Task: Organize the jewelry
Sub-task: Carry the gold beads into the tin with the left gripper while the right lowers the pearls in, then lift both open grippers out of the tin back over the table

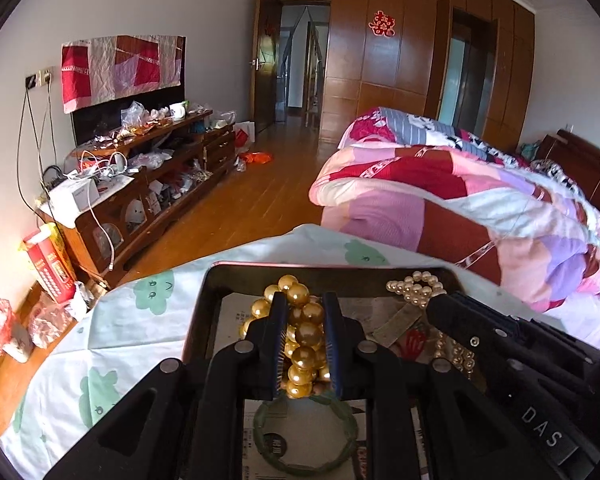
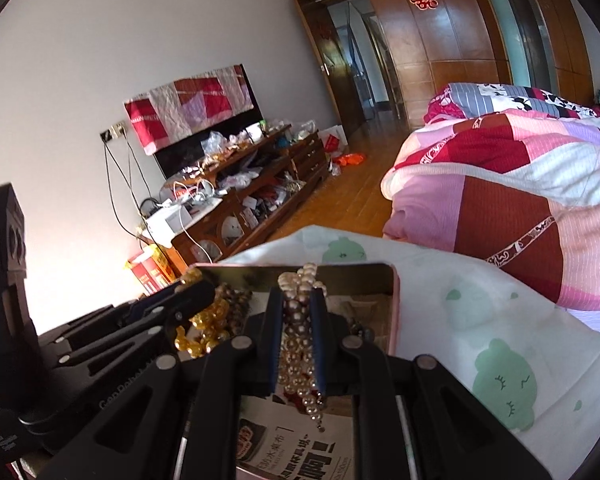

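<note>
My left gripper point(image 1: 304, 300) is shut on a gold bead strand point(image 1: 300, 332), holding it over a metal tin point(image 1: 236, 268) lined with printed paper. A green bangle point(image 1: 306, 440) lies in the tin below the beads. My right gripper point(image 2: 298, 294) is shut on a white pearl strand point(image 2: 298, 344) over the same tin point(image 2: 394, 312). The pearls also show at the tin's far right in the left wrist view point(image 1: 416, 286). The gold beads show left of my right gripper in the right wrist view point(image 2: 208, 320). A small gold chain point(image 1: 458, 354) lies in the tin.
The tin stands on a white cloth with green prints point(image 1: 112, 332). A bed with a pink and red quilt point(image 1: 480, 208) is to the right. A cluttered wooden TV cabinet point(image 1: 140, 184) runs along the left wall. Red boxes point(image 1: 50, 264) stand at the left.
</note>
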A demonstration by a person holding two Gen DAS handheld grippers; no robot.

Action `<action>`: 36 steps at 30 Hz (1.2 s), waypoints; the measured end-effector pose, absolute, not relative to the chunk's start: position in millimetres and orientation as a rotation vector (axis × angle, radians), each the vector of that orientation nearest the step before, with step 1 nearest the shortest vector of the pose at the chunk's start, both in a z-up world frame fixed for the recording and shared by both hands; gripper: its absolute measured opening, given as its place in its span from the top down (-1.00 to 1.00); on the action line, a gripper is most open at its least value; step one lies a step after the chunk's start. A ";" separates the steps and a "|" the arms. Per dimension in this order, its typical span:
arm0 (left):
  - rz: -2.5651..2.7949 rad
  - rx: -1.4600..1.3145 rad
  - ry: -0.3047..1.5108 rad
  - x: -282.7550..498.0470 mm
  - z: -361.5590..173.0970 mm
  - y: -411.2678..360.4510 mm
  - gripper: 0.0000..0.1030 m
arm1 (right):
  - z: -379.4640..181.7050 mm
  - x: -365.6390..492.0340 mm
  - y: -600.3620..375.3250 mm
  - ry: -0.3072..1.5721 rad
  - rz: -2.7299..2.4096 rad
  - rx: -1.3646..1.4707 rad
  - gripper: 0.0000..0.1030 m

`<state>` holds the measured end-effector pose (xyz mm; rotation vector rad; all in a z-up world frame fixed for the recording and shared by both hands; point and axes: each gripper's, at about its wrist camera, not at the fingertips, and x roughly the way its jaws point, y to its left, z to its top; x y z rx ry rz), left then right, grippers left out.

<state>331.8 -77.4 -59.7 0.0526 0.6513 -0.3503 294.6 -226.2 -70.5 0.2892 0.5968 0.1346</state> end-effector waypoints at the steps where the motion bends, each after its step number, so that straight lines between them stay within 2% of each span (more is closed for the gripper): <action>1: -0.347 0.059 0.660 333.2 -61.7 -77.5 0.70 | -71.8 295.6 -225.6 0.605 0.133 0.288 0.69; 5: -0.332 0.088 0.715 340.7 -75.5 -80.1 0.77 | -78.8 299.1 -224.0 0.642 0.120 0.271 0.69; 14: -0.324 0.091 0.727 342.1 -76.6 -82.1 0.77 | -84.3 301.7 -222.7 0.674 0.127 0.275 0.68; 16: -0.314 0.098 0.727 341.8 -76.8 -83.6 0.67 | -85.7 301.8 -223.8 0.679 0.135 0.290 0.68; 17: -0.309 0.096 0.728 342.5 -77.4 -83.5 0.55 | -85.6 302.4 -224.6 0.679 0.141 0.298 0.66; 18: -0.300 0.090 0.731 342.7 -77.4 -82.6 0.27 | -84.6 301.6 -225.5 0.673 0.145 0.310 0.63; 19: -0.290 0.082 0.738 343.6 -78.5 -81.4 0.07 | -83.4 300.2 -226.2 0.664 0.145 0.318 0.52; 20: -0.260 0.071 0.751 345.3 -80.0 -79.6 -0.38 | -80.4 297.1 -228.3 0.642 0.144 0.328 0.26; 21: -0.254 0.046 0.760 346.4 -81.0 -77.4 -0.47 | -78.2 295.3 -229.3 0.626 0.137 0.332 0.16; 23: -0.278 0.004 0.757 344.6 -81.6 -75.7 -0.48 | -72.5 289.0 -234.7 0.579 0.106 0.345 -0.53; 24: -0.275 0.007 0.751 343.7 -81.3 -76.3 -0.48 | -70.7 287.1 -237.4 0.564 0.097 0.359 -0.58; 36: -0.232 0.070 0.703 334.8 -65.9 -75.2 -0.48 | -70.8 284.1 -243.1 0.541 0.044 0.357 -0.62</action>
